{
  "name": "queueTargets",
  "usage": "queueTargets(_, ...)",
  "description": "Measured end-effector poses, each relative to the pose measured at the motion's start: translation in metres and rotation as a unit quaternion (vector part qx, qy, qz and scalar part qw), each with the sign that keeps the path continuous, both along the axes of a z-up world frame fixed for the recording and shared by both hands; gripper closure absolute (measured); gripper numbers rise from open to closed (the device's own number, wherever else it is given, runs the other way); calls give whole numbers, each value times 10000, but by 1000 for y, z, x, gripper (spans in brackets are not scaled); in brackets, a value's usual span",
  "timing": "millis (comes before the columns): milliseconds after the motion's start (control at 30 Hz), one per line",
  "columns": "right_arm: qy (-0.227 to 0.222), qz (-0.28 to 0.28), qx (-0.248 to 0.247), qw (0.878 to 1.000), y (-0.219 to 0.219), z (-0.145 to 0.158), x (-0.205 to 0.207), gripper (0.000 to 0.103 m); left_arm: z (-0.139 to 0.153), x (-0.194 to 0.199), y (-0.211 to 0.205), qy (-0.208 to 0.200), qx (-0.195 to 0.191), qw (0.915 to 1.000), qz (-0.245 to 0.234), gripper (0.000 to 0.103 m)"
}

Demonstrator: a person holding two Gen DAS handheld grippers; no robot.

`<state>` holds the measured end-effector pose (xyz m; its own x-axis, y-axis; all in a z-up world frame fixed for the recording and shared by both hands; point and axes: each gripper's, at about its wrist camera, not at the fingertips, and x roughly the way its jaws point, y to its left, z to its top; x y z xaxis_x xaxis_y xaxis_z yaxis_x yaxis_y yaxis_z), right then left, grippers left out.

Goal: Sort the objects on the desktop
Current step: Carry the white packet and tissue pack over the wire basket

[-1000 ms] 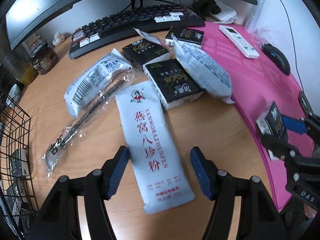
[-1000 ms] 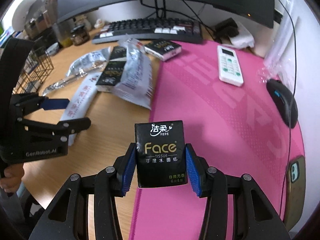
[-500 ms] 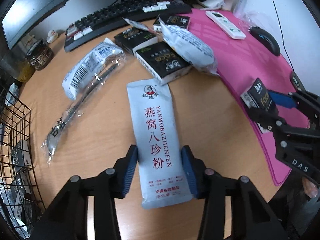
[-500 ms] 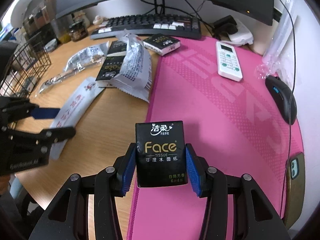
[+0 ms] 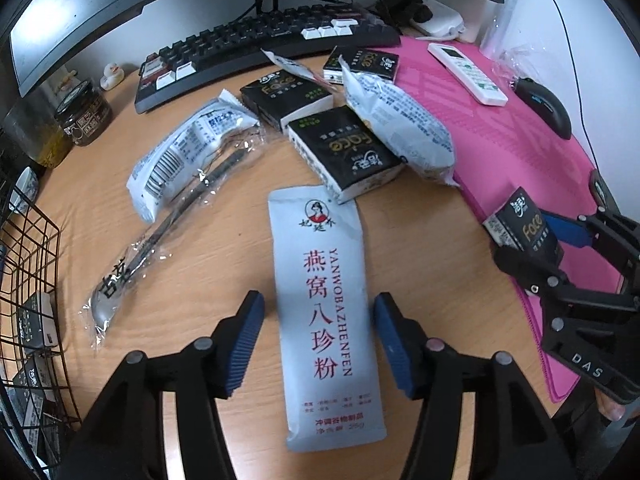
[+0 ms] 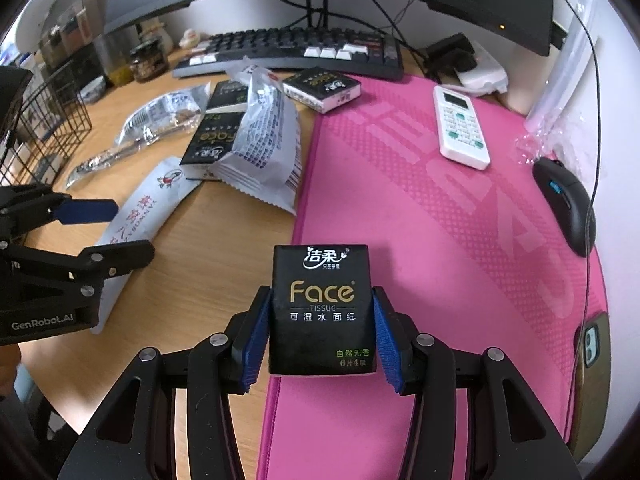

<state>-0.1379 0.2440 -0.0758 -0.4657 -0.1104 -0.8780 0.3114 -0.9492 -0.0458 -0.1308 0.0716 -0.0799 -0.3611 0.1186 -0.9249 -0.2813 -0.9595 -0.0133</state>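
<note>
A long white sachet with red lettering lies flat on the wooden desk. My left gripper straddles its lower half. Its jaws are opening, and the blue pads stand a little off both edges. My right gripper is shut on a black Face tissue pack, held upright above the near edge of the pink mat. In the left wrist view that pack and the right gripper are at the right. In the right wrist view the left gripper is over the sachet.
Beyond the sachet lie more black tissue packs, white snack bags and a wrapped spoon. A wire basket stands at the left. A keyboard, jar, remote, mouse and phone ring the desk.
The left jaws closed in from wide onto the sachet's edges, then eased off slightly. The right gripper kept hold of the tissue pack and stayed in place.
</note>
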Motion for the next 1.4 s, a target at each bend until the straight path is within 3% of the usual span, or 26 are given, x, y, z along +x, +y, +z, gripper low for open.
queueTargets(67, -19, -9, -34, 10000, 1, 0, 0, 56, 1, 1, 3, 26, -6, 10000, -53, 52)
queueTargets(467, 21, 10, -149, 9999, 0, 12, 5, 56, 11, 10, -1, 109, 69, 9999, -36, 61)
queueTargets(700, 239, 260, -231, 9991, -20, 34, 14, 56, 51, 35, -14, 606, 238, 9979, 6, 62)
queueTargets(900, 435, 685, -344, 9961, -62, 57, 25, 56, 89, 60, -51, 1059, 393, 9930, 336, 62)
queueTargets(1067, 751, 1361, -653, 9857, -120, 94, 46, 56, 123, 84, -104, 1490, 475, 9836, 904, 62)
queueTargets(1200, 987, 1977, -814, 9719, -179, 123, 64, 56, 146, 107, -164, 1774, 411, 9704, 1587, 62)
queueTargets(1400, 1053, 2835, -849, 9494, -277, 139, 89, 56, 150, 128, -249, 1767, 226, 9504, 2548, 62)
